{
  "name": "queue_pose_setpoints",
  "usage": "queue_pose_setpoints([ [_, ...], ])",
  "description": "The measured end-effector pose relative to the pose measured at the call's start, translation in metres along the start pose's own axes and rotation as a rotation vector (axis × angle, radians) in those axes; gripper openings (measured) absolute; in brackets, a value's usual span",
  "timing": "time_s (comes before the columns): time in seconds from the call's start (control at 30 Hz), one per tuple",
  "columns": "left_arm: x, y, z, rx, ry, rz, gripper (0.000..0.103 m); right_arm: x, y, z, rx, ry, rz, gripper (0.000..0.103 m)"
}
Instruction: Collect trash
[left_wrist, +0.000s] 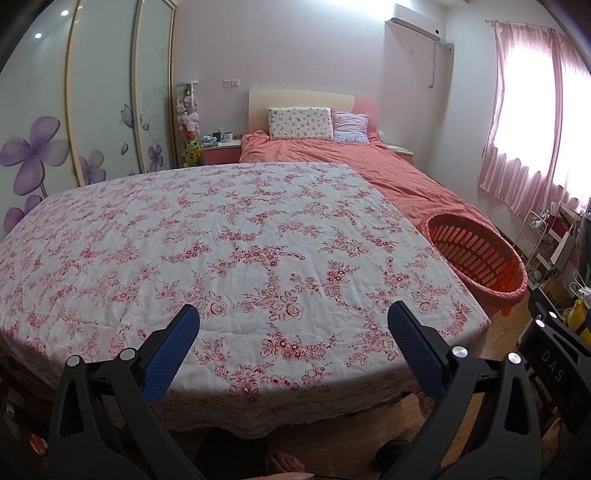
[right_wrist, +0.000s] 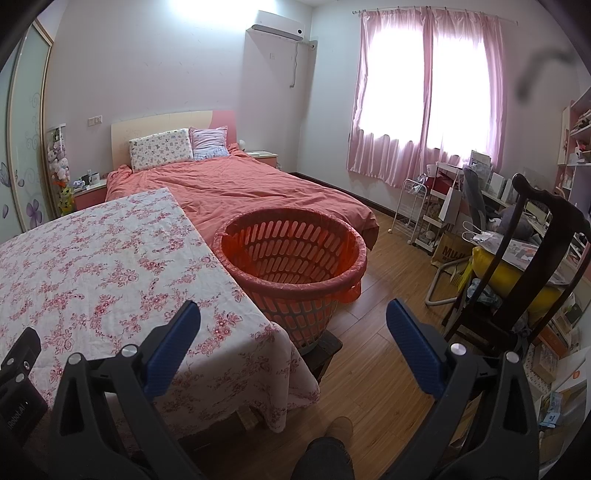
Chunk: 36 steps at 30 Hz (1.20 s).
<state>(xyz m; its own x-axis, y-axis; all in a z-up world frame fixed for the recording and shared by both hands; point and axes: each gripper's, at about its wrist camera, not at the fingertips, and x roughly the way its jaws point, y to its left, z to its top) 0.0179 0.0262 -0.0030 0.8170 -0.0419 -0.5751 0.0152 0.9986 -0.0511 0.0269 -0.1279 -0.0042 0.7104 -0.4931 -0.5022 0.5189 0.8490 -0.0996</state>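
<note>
While both claws hang wide open and hold nothing, no trash shows anywhere on the floral-clothed worktop (left_wrist: 236, 236), so the relation that matters is the bin's. The orange lined basket (right_wrist: 295, 258) stands just beside the worktop's right edge, near its far right corner, between the worktop and the bed (right_wrist: 236, 184). It lies ahead and slightly left of the right claw (right_wrist: 293, 332), and well off to the right of the left claw (left_wrist: 293, 332). The right claw is judged nearer for any drop.
</note>
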Motion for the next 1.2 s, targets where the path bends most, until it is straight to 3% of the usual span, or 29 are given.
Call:
queue_pose_setpoints([
  [1.2, -0.0035, -0.0019, -0.0001, 0.029, -0.011, 0.012, 0.100, -0.0006, 0.0000, 0.0011, 0.003, 0.003, 0.003, 0.098],
])
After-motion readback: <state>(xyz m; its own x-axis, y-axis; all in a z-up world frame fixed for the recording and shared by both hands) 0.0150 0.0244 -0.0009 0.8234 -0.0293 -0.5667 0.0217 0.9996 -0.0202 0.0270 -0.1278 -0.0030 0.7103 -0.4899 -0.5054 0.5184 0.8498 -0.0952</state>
